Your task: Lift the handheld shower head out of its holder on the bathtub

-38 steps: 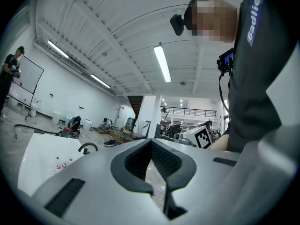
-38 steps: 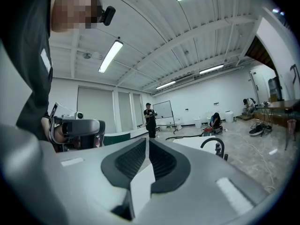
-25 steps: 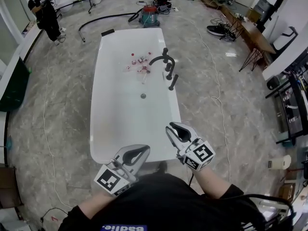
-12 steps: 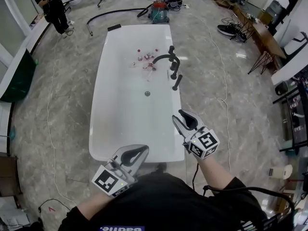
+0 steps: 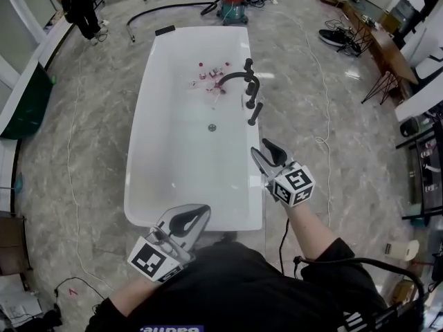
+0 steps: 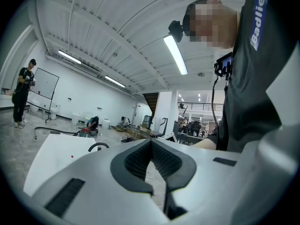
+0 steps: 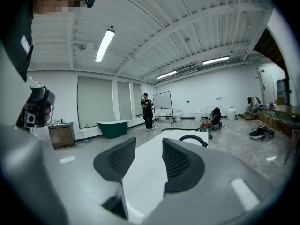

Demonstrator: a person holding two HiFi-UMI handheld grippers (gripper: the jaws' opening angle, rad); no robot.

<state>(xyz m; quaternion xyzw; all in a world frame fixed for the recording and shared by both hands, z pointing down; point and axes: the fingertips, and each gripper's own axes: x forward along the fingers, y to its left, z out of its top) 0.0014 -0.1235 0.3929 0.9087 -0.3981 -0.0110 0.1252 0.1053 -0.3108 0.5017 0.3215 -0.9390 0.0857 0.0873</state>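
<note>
The black handheld shower head [image 5: 255, 113] stands in its holder on the right rim of the white bathtub [image 5: 140, 137], just this side of the black curved faucet [image 5: 235, 80]. My right gripper [image 5: 266, 153] hovers over that same rim, short of the shower head and pointing towards it. Its jaws are opening and nothing is between them. In the right gripper view, the gap of the right gripper [image 7: 149, 142] shows only tub, with the faucet arc [image 7: 193, 138] beyond. My left gripper [image 5: 190, 216] is shut and empty at the tub's near end, and the left gripper [image 6: 151, 142] has its tips meeting.
Small red and white items [image 5: 211, 71] lie in the tub near the drain [image 5: 212, 127]. A red vacuum [image 5: 233, 9] with a black hose stands past the far end. A person [image 5: 76, 5] stands far left by a green tub [image 5: 28, 109]. Cables cross the floor; tables [image 5: 377, 43] stand right.
My right gripper has moved forward along the tub's right rim towards the shower head, and its jaws have spread apart. The left gripper edged forward, still shut.
</note>
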